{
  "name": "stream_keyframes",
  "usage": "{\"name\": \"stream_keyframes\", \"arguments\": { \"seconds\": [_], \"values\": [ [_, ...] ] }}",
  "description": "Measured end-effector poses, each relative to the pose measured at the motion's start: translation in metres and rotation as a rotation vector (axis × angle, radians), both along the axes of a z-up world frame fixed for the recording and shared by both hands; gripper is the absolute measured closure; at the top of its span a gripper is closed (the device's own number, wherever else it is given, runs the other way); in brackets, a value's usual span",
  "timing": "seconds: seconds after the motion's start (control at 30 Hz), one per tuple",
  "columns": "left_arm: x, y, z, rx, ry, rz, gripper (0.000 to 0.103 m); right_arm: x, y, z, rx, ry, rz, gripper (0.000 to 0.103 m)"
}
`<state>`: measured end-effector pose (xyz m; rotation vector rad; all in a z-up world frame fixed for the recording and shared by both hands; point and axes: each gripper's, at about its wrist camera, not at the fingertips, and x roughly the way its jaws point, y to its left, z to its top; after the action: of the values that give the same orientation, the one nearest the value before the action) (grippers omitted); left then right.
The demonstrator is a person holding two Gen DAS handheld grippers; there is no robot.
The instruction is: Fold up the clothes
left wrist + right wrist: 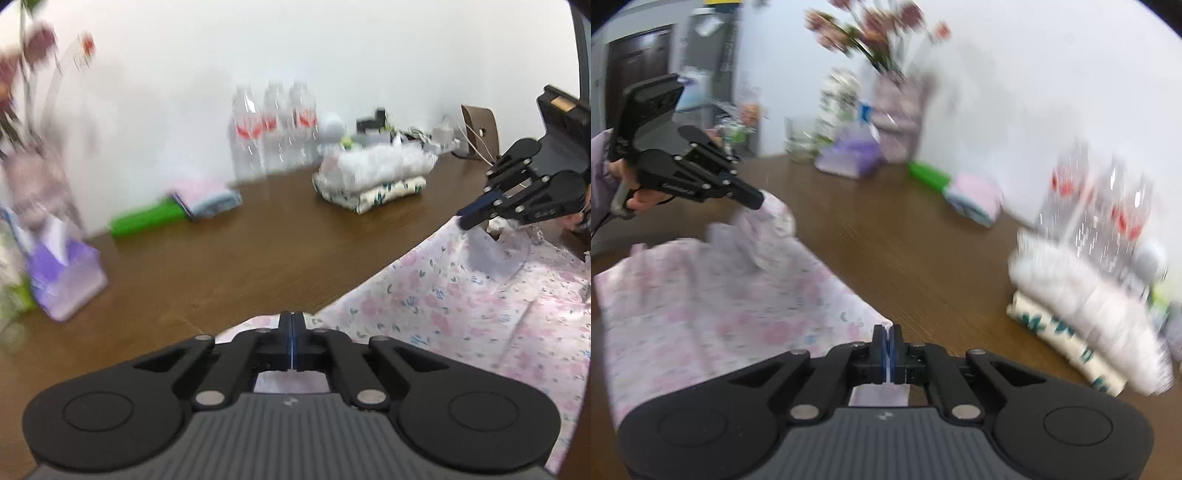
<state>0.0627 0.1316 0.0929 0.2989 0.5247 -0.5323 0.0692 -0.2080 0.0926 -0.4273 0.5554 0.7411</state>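
Floral garment point(461, 310); doorway point(639, 70) right-view only.

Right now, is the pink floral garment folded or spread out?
Spread, not folded: the pink floral garment lies mostly flat on the table, edges pinched by both grippers.

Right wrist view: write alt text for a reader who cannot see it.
The right tool is shut on the edge of a pink floral garment on a brown table; the left tool pinches its far corner. Folded clothes and water bottles sit blurred at right.
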Motion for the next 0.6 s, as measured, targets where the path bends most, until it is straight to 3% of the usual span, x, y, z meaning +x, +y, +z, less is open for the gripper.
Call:
{"name": "stream_keyframes", "arguments": {
  "seconds": [0.13,0.2,0.27,0.33,0.37,0.43,0.47,0.5,0.57,0.6],
  "values": [
    [-0.088,-0.005,0.005,0.036,-0.078,0.011,0.102,-0.076,-0.006,0.013,-0.043,-0.102,0.119,0.103],
    [-0.123,-0.009,-0.002,0.039,-0.064,-0.027,0.099,-0.111,-0.005,0.004,-0.088,-0.097,0.181,0.103],
    [-0.137,-0.018,-0.003,0.089,-0.08,-0.078,0.093,-0.133,0.0,-0.011,-0.139,-0.072,0.212,0.103],
    [-0.134,-0.031,0.004,0.144,-0.139,-0.123,0.077,-0.143,0.005,-0.025,-0.167,-0.058,0.212,0.103],
    [-0.127,-0.039,0.011,0.162,-0.184,-0.159,0.063,-0.146,0.007,-0.029,-0.173,-0.056,0.208,0.103],
    [-0.117,-0.055,0.027,0.204,-0.259,-0.276,0.053,-0.154,0.014,-0.035,-0.186,-0.062,0.224,0.103],
    [-0.114,-0.065,0.035,0.234,-0.288,-0.352,0.042,-0.158,0.018,-0.039,-0.197,-0.066,0.233,0.103],
    [-0.11,-0.075,0.041,0.264,-0.308,-0.429,0.024,-0.163,0.021,-0.043,-0.22,-0.07,0.245,0.103],
    [-0.081,-0.097,0.041,0.284,-0.225,-0.55,0.015,-0.166,0.027,-0.053,-0.262,-0.052,0.254,0.101],
    [-0.06,-0.108,0.036,0.259,-0.144,-0.548,0.015,-0.166,0.027,-0.057,-0.268,-0.046,0.248,0.101]
  ]
}}
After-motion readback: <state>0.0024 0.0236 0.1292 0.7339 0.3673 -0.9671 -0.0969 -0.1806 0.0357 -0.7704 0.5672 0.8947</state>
